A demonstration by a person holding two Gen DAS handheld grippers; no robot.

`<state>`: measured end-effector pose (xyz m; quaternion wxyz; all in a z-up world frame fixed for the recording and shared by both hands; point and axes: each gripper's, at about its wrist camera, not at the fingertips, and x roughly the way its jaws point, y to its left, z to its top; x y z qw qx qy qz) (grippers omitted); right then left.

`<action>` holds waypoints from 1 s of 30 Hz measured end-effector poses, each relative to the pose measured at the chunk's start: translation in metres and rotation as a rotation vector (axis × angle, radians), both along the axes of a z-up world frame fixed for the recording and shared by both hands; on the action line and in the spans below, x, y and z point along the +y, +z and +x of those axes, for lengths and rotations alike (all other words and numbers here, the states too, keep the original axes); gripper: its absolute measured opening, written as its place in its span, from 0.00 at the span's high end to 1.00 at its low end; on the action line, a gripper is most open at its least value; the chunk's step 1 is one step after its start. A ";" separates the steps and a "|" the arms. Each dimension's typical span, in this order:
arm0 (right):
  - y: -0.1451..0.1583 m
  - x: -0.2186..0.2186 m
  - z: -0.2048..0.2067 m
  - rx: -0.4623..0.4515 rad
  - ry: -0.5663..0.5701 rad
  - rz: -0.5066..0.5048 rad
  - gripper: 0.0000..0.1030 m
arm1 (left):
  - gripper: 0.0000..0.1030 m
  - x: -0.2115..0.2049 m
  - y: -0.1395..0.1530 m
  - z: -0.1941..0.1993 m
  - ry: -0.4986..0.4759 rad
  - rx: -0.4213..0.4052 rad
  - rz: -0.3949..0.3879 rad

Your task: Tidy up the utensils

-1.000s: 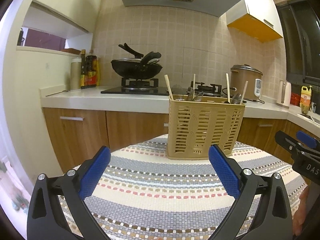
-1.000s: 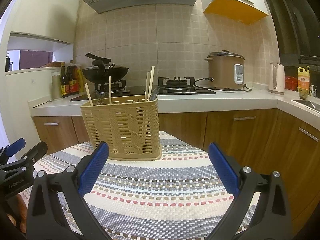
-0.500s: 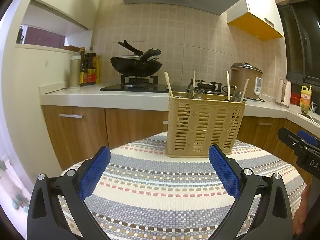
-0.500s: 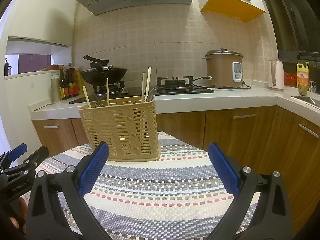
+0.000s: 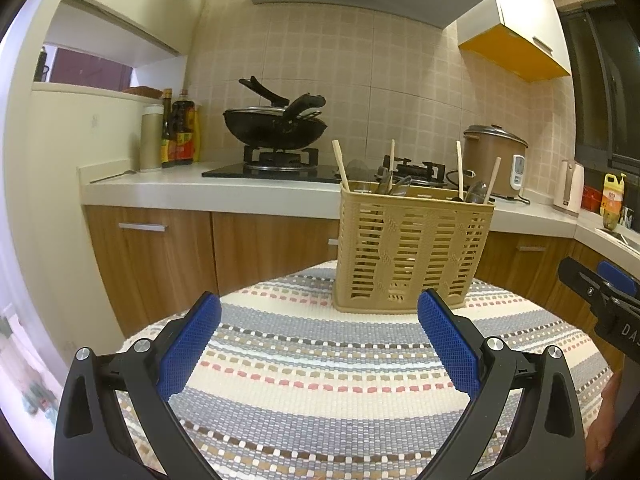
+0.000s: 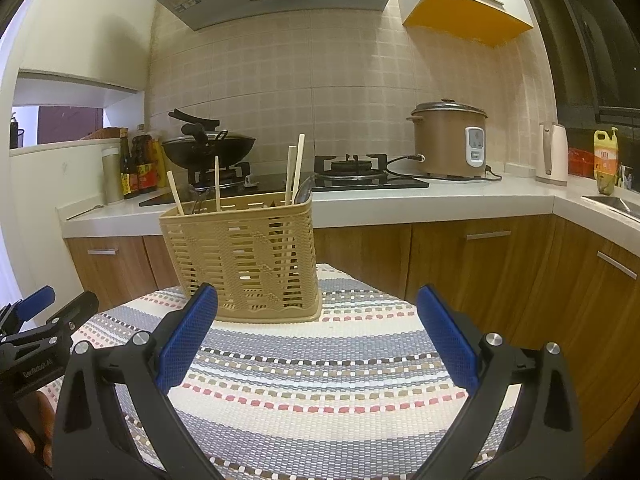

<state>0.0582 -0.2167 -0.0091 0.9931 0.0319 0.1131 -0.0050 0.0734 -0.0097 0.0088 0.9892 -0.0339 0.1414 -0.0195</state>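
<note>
A tan slotted plastic basket stands at the far side of a round table with a striped cloth. It holds several wooden chopsticks and metal spoons. It also shows in the right wrist view with its chopsticks. My left gripper is open and empty, low over the cloth, in front of the basket. My right gripper is open and empty, to the basket's right front. Each gripper shows at the edge of the other's view, the right one and the left one.
Behind the table runs a kitchen counter with wooden cabinets. On it stand a black wok on a gas hob, sauce bottles, a rice cooker, a kettle and a yellow bottle.
Both grippers have sunk lower and tilted up slightly, so the basket sits higher against the counter. Both stay open and empty.
</note>
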 end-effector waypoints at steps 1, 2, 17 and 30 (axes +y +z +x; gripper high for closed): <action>0.000 0.000 0.000 0.001 0.000 0.002 0.08 | 0.07 0.000 0.000 0.001 0.000 0.000 0.000; 0.000 0.000 0.000 0.001 0.000 0.002 0.08 | 0.07 0.000 0.000 0.001 -0.001 0.001 -0.001; 0.000 0.000 0.000 0.000 0.000 0.002 0.08 | 0.07 0.001 -0.001 0.001 -0.003 0.007 -0.014; -0.002 0.001 0.000 0.005 0.001 -0.003 0.08 | 0.07 0.001 -0.002 0.002 -0.006 0.012 -0.018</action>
